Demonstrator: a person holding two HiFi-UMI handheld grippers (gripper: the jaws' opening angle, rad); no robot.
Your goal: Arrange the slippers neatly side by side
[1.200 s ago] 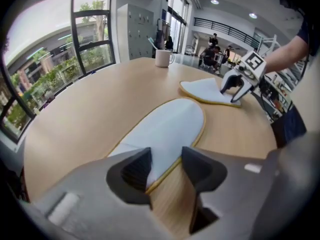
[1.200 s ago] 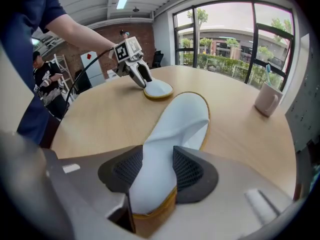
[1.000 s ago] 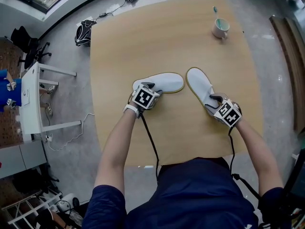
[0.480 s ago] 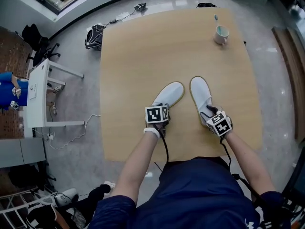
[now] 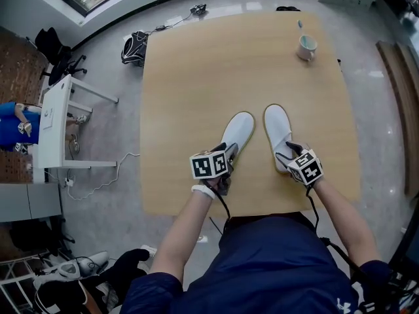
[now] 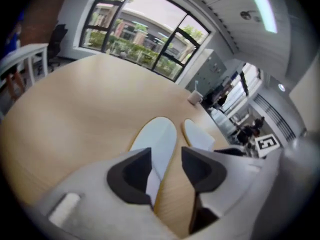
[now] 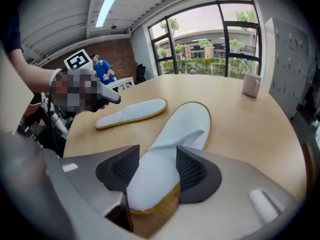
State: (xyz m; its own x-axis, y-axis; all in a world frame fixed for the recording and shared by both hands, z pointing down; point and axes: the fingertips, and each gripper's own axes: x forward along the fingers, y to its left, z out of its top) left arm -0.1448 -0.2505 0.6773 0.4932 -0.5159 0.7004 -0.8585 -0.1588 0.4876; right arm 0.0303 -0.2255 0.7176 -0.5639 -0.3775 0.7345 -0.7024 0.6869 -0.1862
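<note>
Two white slippers with yellow rims lie side by side on the wooden table (image 5: 190, 90), toes pointing away from me. The left slipper (image 5: 236, 133) (image 6: 159, 136) leans slightly right; the right slipper (image 5: 277, 131) (image 7: 177, 131) lies straight. My left gripper (image 5: 221, 167) (image 6: 165, 159) is at the left slipper's heel, which sits against its left jaw, with bare wood showing by the right jaw; the jaws are opening. My right gripper (image 5: 295, 156) (image 7: 157, 159) straddles the right slipper's heel, and its jaws are also opening.
A mug (image 5: 306, 46) (image 7: 251, 85) with a toothbrush in it stands at the table's far right. The table's near edge (image 5: 249, 214) runs just behind both grippers. A white desk (image 5: 52, 133), a bag (image 5: 134, 46) and cables are on the floor to the left.
The left slipper has swung from lying crossways to pointing away, beside the right slipper. My left gripper moved right and back toward the near edge. The right gripper barely moved.
</note>
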